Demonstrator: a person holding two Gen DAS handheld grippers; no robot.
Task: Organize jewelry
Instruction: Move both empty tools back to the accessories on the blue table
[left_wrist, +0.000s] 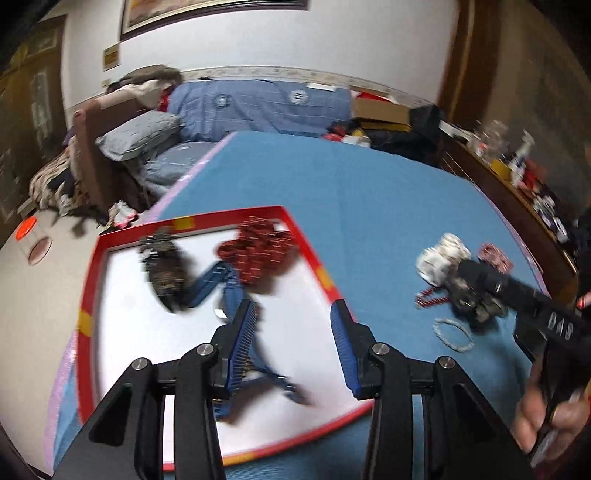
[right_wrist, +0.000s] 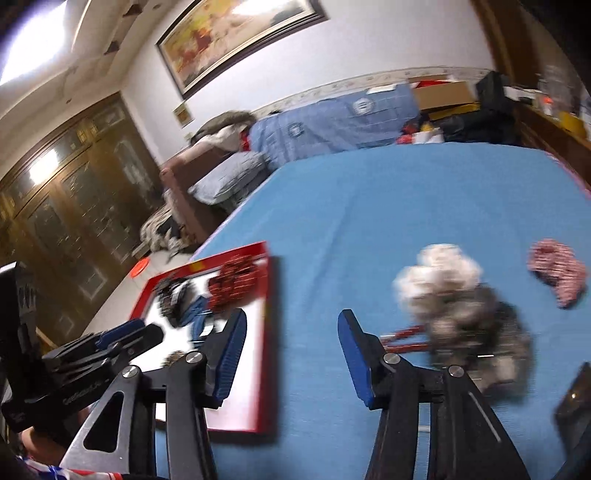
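A red-rimmed white tray (left_wrist: 88, 295) lies on the blue cloth and holds a red bead pile (left_wrist: 258, 251), a dark beaded piece (left_wrist: 164, 269) and a blue necklace (left_wrist: 218, 280). My left gripper (left_wrist: 294, 304) hovers open over the tray's right side, nothing between its pads. To the right on the cloth lie a white bead cluster (right_wrist: 439, 280), a pink piece (right_wrist: 557, 277), a grey tangle (right_wrist: 498, 343), a red strand (right_wrist: 402, 339) and a thin white bracelet (left_wrist: 454, 334). My right gripper (right_wrist: 291, 317) is open and empty above bare cloth, between the tray (right_wrist: 267, 332) and this loose pile.
The blue cloth (left_wrist: 369, 192) covers the table, with pink edging at the left. Behind it stand a sofa with grey pillows (left_wrist: 144, 136) and a blue blanket. A cluttered wooden shelf (left_wrist: 517, 173) runs along the right. An orange-lidded container (left_wrist: 27, 236) sits at the far left.
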